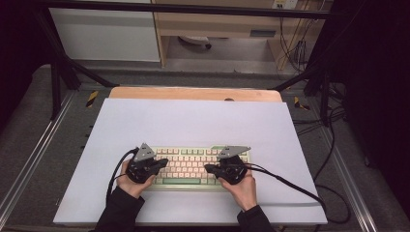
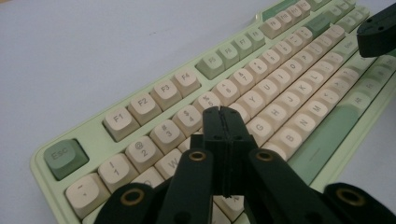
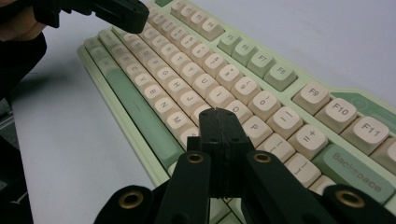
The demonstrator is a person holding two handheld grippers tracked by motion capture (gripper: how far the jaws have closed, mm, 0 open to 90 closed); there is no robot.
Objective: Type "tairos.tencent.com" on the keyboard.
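Both grippers sit low over the keyboard (image 1: pixel 193 165), one in each of my hands, and both are clenched with nothing between the jaws. Closed like this, each pair of jaws makes a single blunt tip, which I judge is the point: a narrow tip can press one key without catching its neighbours.

Closest to me, my left gripper (image 2: pixel 223 114) hovers with its tip above the keys around R and T, on the left half of the board. My right gripper (image 3: pixel 219 116) hangs over the right half, its tip near the O and P keys; whether either tip actually touches a keycap I cannot tell. Seen from above, the left gripper (image 1: pixel 162 163) and right gripper (image 1: pixel 209 168) angle inward toward each other from the two ends, much as typing hands would, so each can cover its own side.

Past the tips, the keyboard lies flat and square to me near the front edge of the white sheet (image 1: pixel 193 121), within easy reach. Farther off, the wooden table edge (image 1: pixel 193 93) shows beyond the sheet.
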